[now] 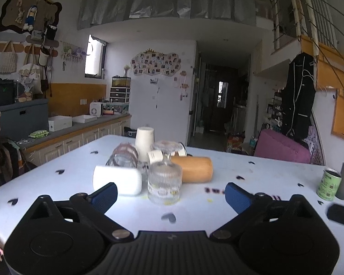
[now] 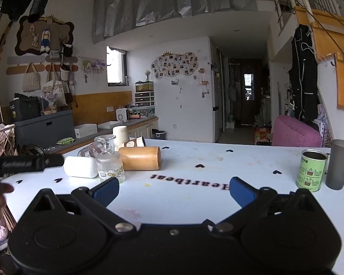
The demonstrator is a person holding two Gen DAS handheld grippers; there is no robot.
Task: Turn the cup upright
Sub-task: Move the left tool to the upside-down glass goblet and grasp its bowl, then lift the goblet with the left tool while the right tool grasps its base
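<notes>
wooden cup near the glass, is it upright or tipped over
Tipped over. The wooden cup lies on its side on the table, long axis horizontal.

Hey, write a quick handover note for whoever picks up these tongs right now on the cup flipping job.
Left tongs: open, empty, facing the cup cluster.
Right tongs: open, empty, further right.
On their sides: white cup, wooden cup.
Mouth down: ribbed glass, paper cup.
Already upright at the far right: green can, grey tumbler.
Done: nothing gripped yet. Left: grip a tipped cup, likely the white one nearest the left tongs, and stand it up.
</notes>
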